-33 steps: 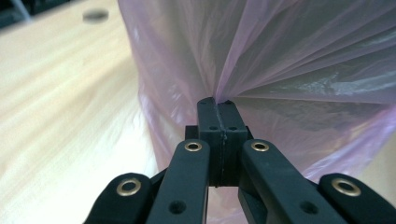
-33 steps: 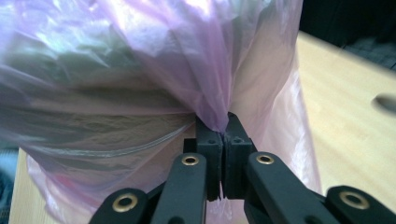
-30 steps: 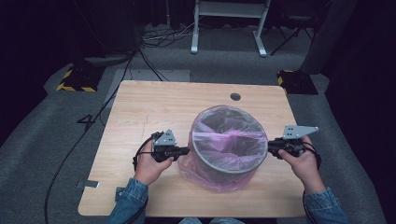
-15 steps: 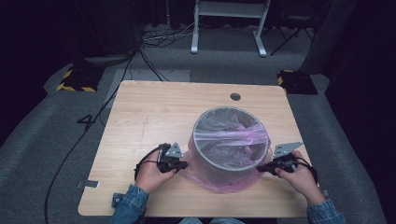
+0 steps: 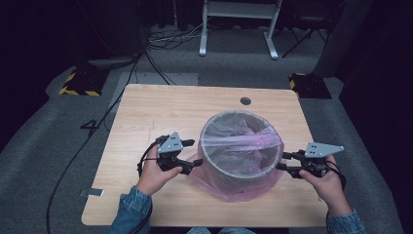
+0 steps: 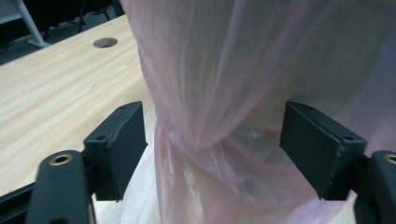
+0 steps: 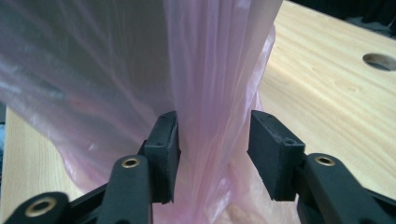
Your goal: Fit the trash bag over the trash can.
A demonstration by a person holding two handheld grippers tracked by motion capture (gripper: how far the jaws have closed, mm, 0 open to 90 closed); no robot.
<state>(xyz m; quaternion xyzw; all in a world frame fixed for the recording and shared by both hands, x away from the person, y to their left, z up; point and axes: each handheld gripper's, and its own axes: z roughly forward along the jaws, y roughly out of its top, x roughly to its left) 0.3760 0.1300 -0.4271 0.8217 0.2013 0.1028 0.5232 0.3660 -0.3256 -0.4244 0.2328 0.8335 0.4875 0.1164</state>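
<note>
Work in hand: we are fitting a pink bag [image 5: 229, 187] into the round bin [image 5: 239, 146], lining it.
Bin: it stands upright on the bench [image 5: 160, 105], toward the near middle, between our two hands.
Done so far: the bag's mouth is folded over the bin's rim and its film hangs down the outside wall all round; a band of it runs across the opening.
Left tongs [image 5: 191, 156]: they have just been opening and stand wide apart at the bin's left side; film hangs between them, pressed by neither pad.
Right tongs [image 5: 283, 161]: they too have just been opening; a fold of film lies in the gap at the bin's right side, unclamped.
Left to do: we judge that the loose film pooled at the base on the near side needs smoothing or tucking, and the stretched band may need easing down inside.
</note>
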